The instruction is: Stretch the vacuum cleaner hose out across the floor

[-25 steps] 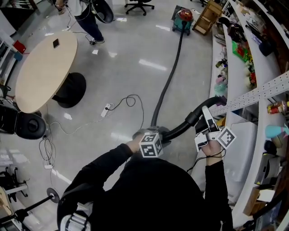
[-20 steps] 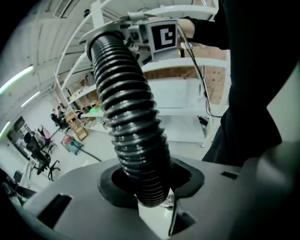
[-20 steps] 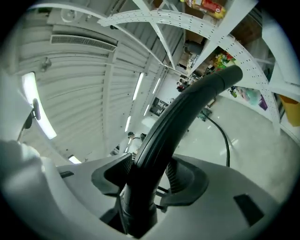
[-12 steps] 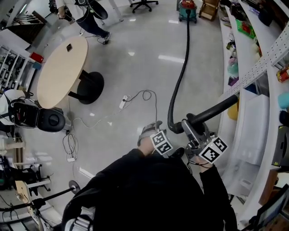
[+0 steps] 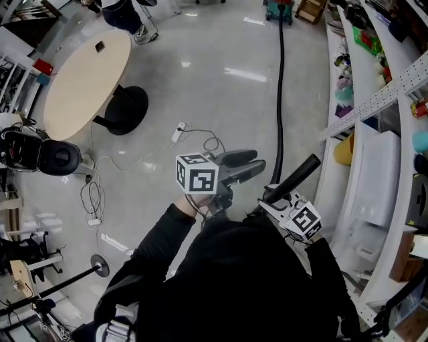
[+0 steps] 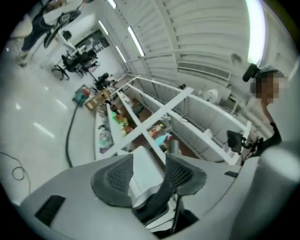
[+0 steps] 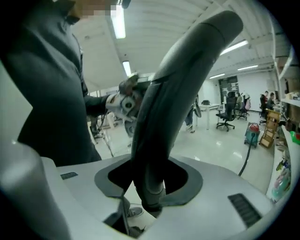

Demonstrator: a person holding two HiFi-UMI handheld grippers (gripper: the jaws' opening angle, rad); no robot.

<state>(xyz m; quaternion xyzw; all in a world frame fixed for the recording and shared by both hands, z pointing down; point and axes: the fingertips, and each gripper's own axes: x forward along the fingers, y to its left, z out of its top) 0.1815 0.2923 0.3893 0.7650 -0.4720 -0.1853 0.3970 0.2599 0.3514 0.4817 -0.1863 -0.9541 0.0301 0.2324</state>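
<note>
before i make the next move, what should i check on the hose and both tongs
1. Right tongs gripping the black tube: ok, they have just been closing and now clamp it.
2. Left tongs free: ok, they have just been opening, with nothing between them.
3. Hose straight toward the vacuum cleaner: ok, one gentle bend, no loops.
4. Power strip clear of the hose: ok, it lies apart, to the hose's left.
5. Hose-to-tube joint: cannot tell, not visible.
</note>
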